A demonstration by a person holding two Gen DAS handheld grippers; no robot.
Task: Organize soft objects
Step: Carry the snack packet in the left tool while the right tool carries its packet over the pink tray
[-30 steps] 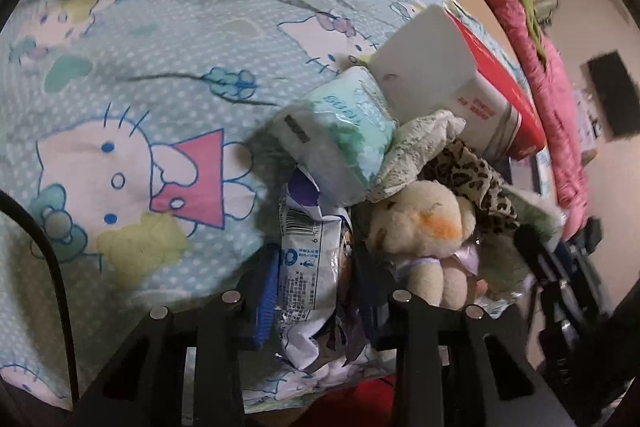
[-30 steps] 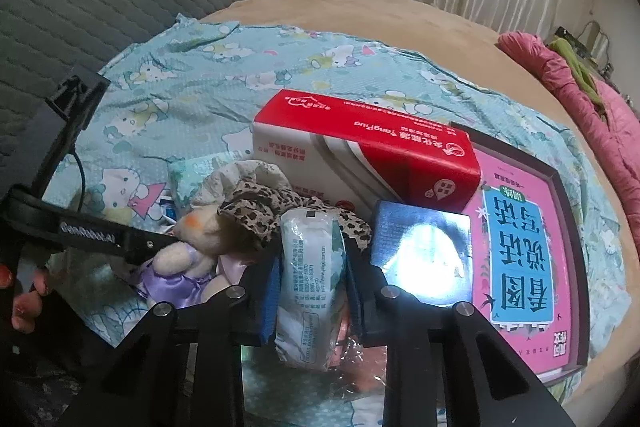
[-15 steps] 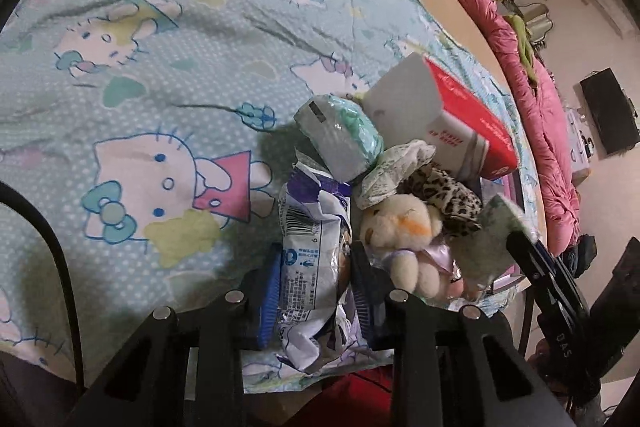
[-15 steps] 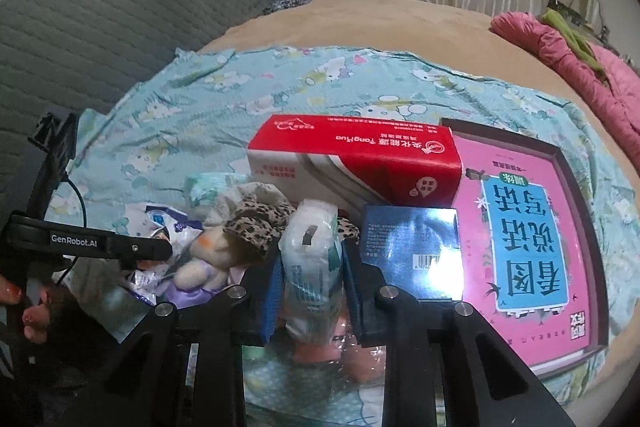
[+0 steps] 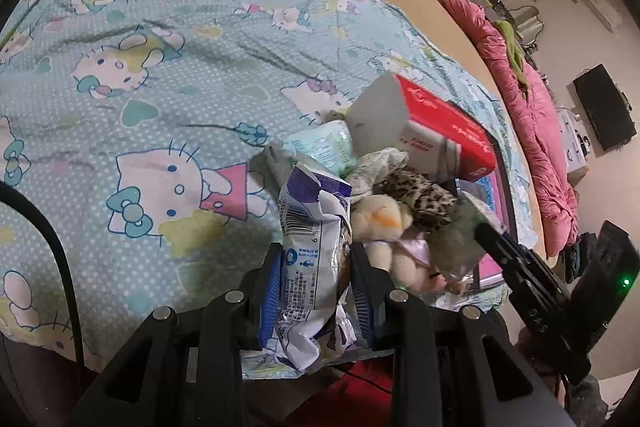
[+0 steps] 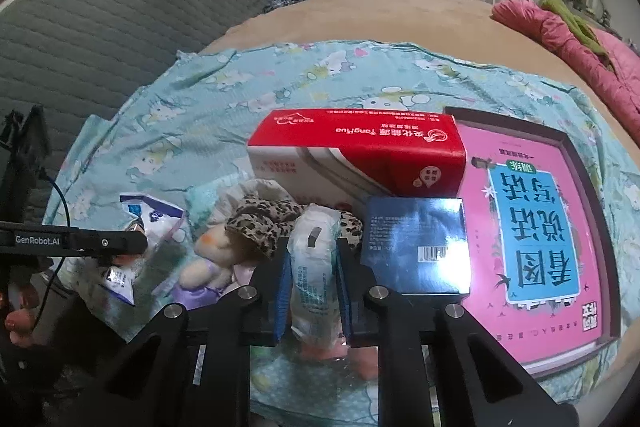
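While clamping the bag [image 5: 312, 227] between the pads of the left gripper [image 5: 316, 279], at the near edge of the sheet [image 5: 140, 87] and just beside the toy [image 5: 384, 223], keep the squeeze gentle: enough to hold crinkled foil, not enough to crush the contents. Lift straight and slowly, without dragging the loose lower end over the toy or the leopard cloth [image 5: 424, 195], both close to the right pad. With the right gripper [image 6: 312, 279], clenched on the tissue pack [image 6: 314, 255] after just closing tighter on it, add no more pressure; already pinched at the middle, and probably soft enough to slip out sideways if tilted. Hold upright, and check for a free gap between the pack and the cloth behind it, and also the blue box [image 6: 416, 247] close on the right. Probably best to move one hand at a time, with both grippers so near over the same small heap at the front of the bed. Pick a bare patch of sheet to the left for the soft things, well apart from the red box [image 6: 356, 155] and the book [image 6: 540, 219], hard items likely meant to stay. Set each piece down flat, then release only after touching the sheet, never from above. Cannot see under the heap, so pull nothing by force.
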